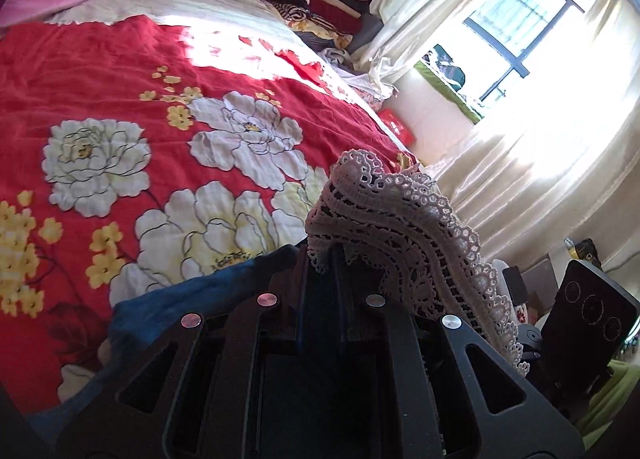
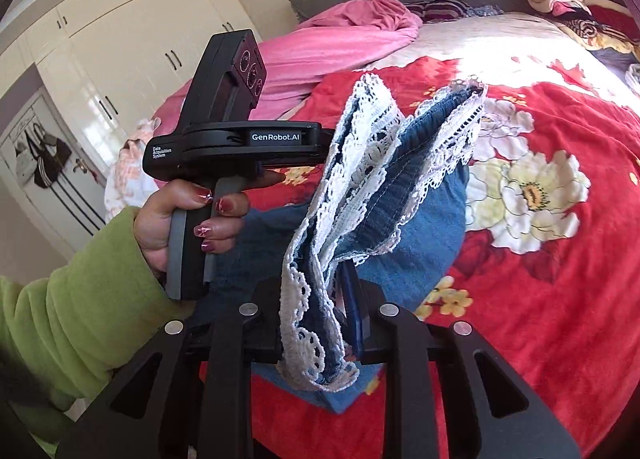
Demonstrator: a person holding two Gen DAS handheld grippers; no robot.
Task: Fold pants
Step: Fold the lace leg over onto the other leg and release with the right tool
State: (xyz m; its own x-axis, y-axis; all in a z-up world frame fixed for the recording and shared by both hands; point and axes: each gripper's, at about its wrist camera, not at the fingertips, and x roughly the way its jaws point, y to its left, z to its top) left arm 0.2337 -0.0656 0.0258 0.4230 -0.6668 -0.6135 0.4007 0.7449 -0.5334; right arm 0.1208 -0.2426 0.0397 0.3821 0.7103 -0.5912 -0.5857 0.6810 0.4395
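Both tongs (left, right) apparently pinch lifted pants.

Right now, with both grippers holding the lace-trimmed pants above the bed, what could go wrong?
1. The right gripper pinches mostly the lace trim; that openwork edge could slip or tear.
2. The pants hang bunched, so a fold might come out uneven.
3. The left gripper sits close by, so slack fabric could snag between them.
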